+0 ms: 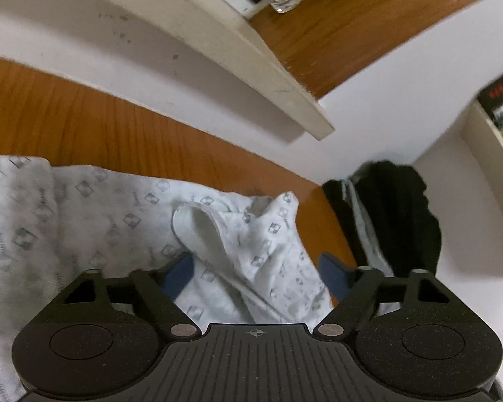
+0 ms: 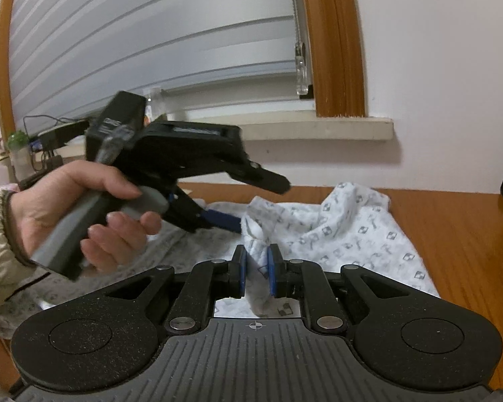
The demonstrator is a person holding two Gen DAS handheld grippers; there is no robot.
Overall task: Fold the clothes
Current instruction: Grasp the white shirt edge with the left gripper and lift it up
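A white garment (image 1: 84, 221) printed with grey squares lies crumpled on the wooden table (image 1: 84, 117). My left gripper (image 1: 256, 268) hovers over a raised fold of it, jaws wide apart; the blue pads (image 1: 179, 273) stand either side of the cloth without pinching it. In the right wrist view the garment (image 2: 352, 227) spreads toward the wall, and my right gripper (image 2: 256, 268) is shut on a bunched fold lifted between its blue pads (image 2: 239, 274). A hand (image 2: 84, 207) holds the left gripper (image 2: 251, 201) just above the cloth, left of that fold.
A black garment (image 1: 402, 217) with a grey lining is heaped against the white wall at the table's right end. Behind the table runs a window sill (image 2: 318, 130) with blinds (image 2: 151, 33) above it. A small bottle (image 2: 16, 147) and cables stand at far left.
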